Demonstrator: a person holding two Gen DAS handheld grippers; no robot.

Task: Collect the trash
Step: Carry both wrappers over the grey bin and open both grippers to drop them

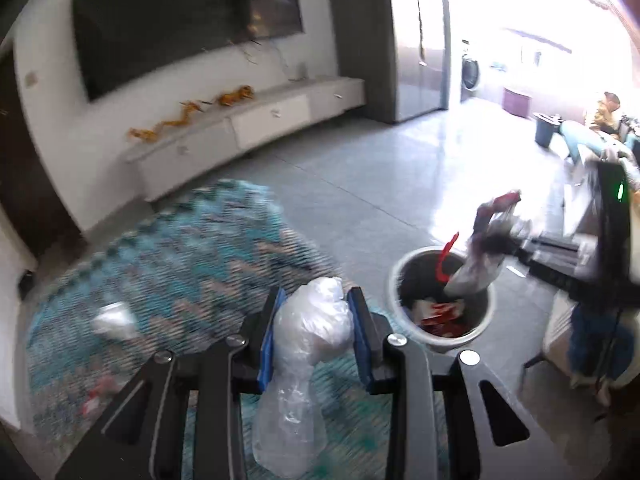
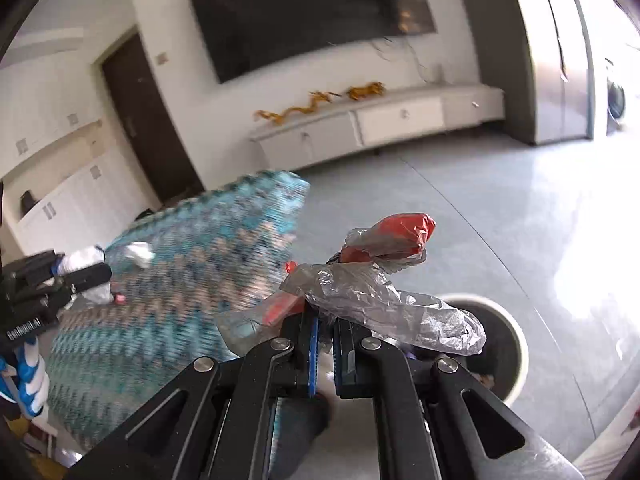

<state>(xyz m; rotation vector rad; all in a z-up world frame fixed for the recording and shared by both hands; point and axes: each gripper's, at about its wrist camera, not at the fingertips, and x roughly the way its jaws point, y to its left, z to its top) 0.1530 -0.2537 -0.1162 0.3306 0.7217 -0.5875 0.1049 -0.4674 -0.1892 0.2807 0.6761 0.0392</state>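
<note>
Over bin (image 1: pixel 400 280), holding red wrappers: right gripper (image 2: pixel 325 322) clenched on plastic wrapper (image 2: pixel 384 292). Beside bin: left gripper (image 1: pixel 316 312) grasping clear bag (image 1: pixel 312 320). Scraps (image 1: pixel 114 320) remaining on rug (image 1: pixel 180 248).

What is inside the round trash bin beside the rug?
Inside the trash bin lie red-and-white wrappers and a red strip leaning on its wall. A held crumpled wrapper hides part of the inside.

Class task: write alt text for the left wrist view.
The left claw grips a crumpled clear plastic bag above a teal patterned rug. To its right, the right claw holds a plastic wrapper over a white bin.
</note>
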